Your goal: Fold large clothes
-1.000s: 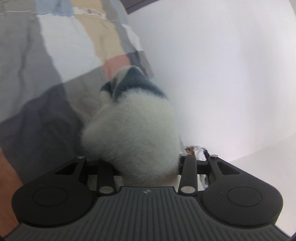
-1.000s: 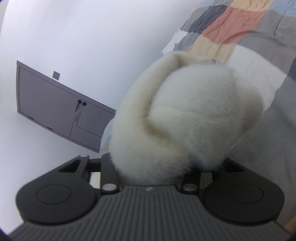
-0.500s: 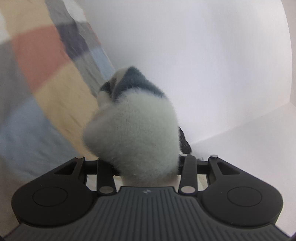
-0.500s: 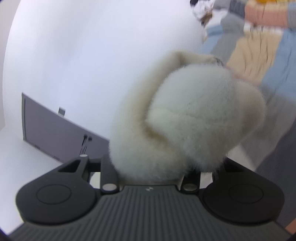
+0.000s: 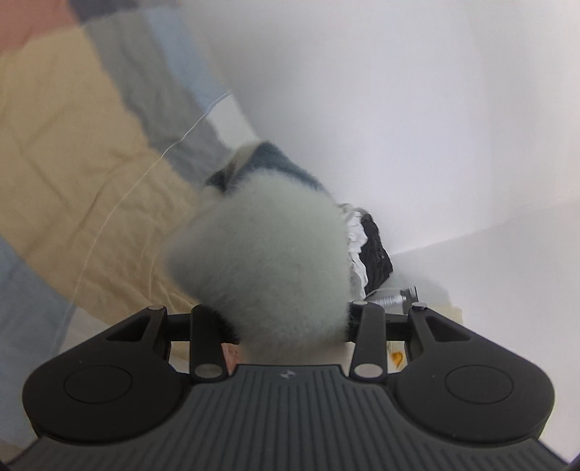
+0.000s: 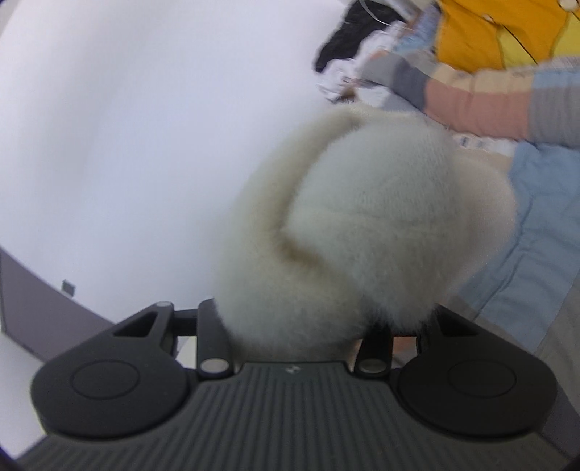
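A fluffy white garment (image 5: 268, 264) with a dark blue-grey band bulges out of my left gripper (image 5: 282, 326), which is shut on it; the fabric hides the fingertips. In the right wrist view another bunch of the same fluffy cream garment (image 6: 362, 224) fills my right gripper (image 6: 293, 326), also shut on it, fingertips hidden. Both bunches are held up above a patchwork bedspread (image 5: 72, 152), which also shows in the right wrist view (image 6: 525, 232).
A black and white pile of clothes (image 5: 369, 242) lies by the white wall (image 5: 398, 108). A yellow-orange garment (image 6: 489, 32) and dark clothes (image 6: 348, 32) lie on the bed's far side. A grey cabinet (image 6: 32, 311) stands at the left.
Both grippers have swung with the garment still held; the bedspread has slid across both views, the clothes piles have come into sight and the cabinet has dropped to the lower left.
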Motion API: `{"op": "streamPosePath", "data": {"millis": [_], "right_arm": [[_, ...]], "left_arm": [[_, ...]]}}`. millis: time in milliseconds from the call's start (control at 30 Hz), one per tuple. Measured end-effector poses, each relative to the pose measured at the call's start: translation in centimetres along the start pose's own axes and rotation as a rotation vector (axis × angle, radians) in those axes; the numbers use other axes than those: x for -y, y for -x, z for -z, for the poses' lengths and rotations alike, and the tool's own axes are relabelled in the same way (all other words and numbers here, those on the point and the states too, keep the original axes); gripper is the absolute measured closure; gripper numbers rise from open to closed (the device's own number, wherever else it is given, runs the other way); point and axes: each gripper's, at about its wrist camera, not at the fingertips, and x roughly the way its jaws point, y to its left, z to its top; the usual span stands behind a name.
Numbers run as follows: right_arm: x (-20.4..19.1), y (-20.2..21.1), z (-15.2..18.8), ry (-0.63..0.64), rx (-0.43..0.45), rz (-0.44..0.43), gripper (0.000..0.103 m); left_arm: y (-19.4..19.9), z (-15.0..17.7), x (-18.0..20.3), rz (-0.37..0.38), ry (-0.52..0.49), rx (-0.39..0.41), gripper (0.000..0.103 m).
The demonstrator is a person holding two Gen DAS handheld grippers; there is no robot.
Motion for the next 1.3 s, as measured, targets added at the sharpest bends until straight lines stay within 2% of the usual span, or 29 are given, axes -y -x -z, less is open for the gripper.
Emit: {"op": "streamPosePath", "data": {"millis": [167,300,433,600,900,1000,1100,1200,1300], "right_arm": [[4.2,-3.4,0.9,-0.034,-0.057,0.077,0.055],[7.6,-5.4,2.2,-0.085,-0.114,0.137,0.055],[10.2,-5.9,3.5,-0.125,-0.132,0.146,0.055],[11.1,-5.3,4.9,-0.041,-0.124,0.122,0.051],[14.7,-3.8,8.1,-0.086,-0.062,0.073,0.043],[14.6,-3.5,7.7,-0.121,-0.075,0.100,0.041],[13.9,-2.4,7.4,-0.127,-0.083,0.136,0.041],[13.0,-0.6,7.3,-0.109,-0.087,0.166,0.041],[11.5,1.8,7.3,-0.047,-0.074,0.195,0.041]], "left_arm": [[-3.8,0.6,-4.1,-0.076,0.032,-0.025,0.058],[-5.5,1.3,-7.3,-0.137,0.001,-0.060,0.058],[-5.6,2.0,-8.9,-0.119,-0.025,-0.052,0.058],[-3.7,4.0,-8.9,-0.138,-0.107,-0.037,0.056],[-0.9,6.8,-9.3,-0.172,-0.200,-0.023,0.047],[0.5,7.1,-9.2,-0.168,-0.202,-0.032,0.044],[2.9,7.6,-9.3,-0.196,-0.223,-0.034,0.042],[5.6,8.1,-8.6,-0.235,-0.309,-0.020,0.042],[8.6,8.5,-6.4,-0.288,-0.458,0.046,0.042]]}}
